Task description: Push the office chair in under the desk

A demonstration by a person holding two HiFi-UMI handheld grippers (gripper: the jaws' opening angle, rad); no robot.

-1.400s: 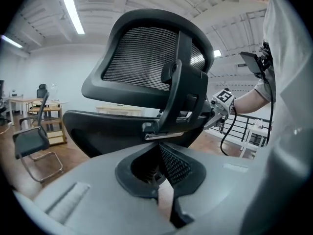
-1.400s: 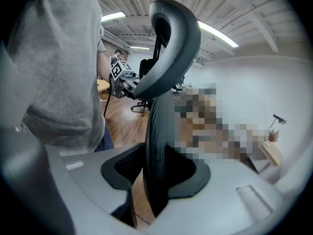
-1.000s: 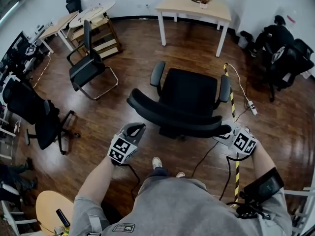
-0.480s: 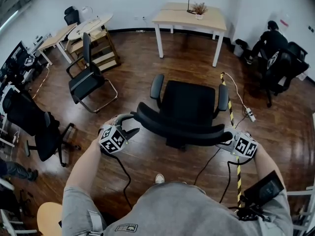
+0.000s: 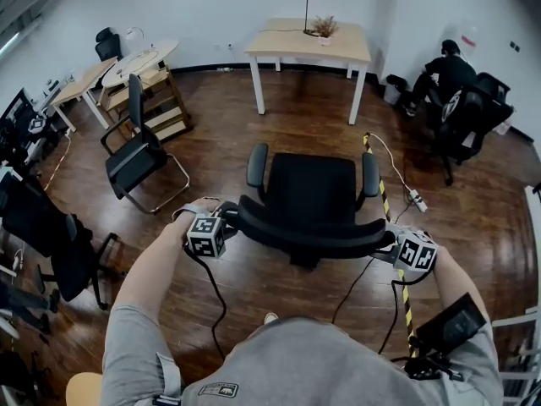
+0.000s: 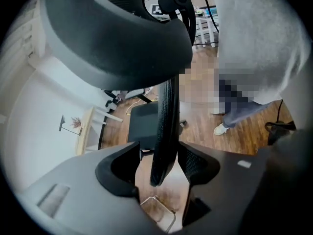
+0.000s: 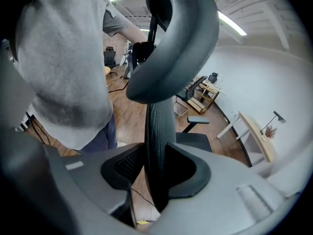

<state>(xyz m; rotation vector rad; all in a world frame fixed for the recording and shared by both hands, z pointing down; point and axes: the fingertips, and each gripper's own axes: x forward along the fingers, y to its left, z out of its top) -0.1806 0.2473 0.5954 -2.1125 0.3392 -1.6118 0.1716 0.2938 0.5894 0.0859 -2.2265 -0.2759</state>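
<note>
Left hand-held gripper (image 5: 225, 220) just opened, jaws astride office chair backrest (image 5: 304, 227); right hand-held gripper (image 5: 388, 244) clamps it.

The left forearm (image 5: 150, 271) and right forearm (image 5: 450, 279) reach forward and down. The left tool (image 5: 225, 223) tilts downward. Its jaws have just been opening and now stand wide, straddling the edge of the chair back (image 5: 304, 228) without clamping it. The right tool (image 5: 389, 245), also angled down, has its jaws clamped on the chair back's other end.

Black office chair (image 5: 313, 189) (mesh-patterned back), pale wood desk (image 5: 287, 41).
</note>
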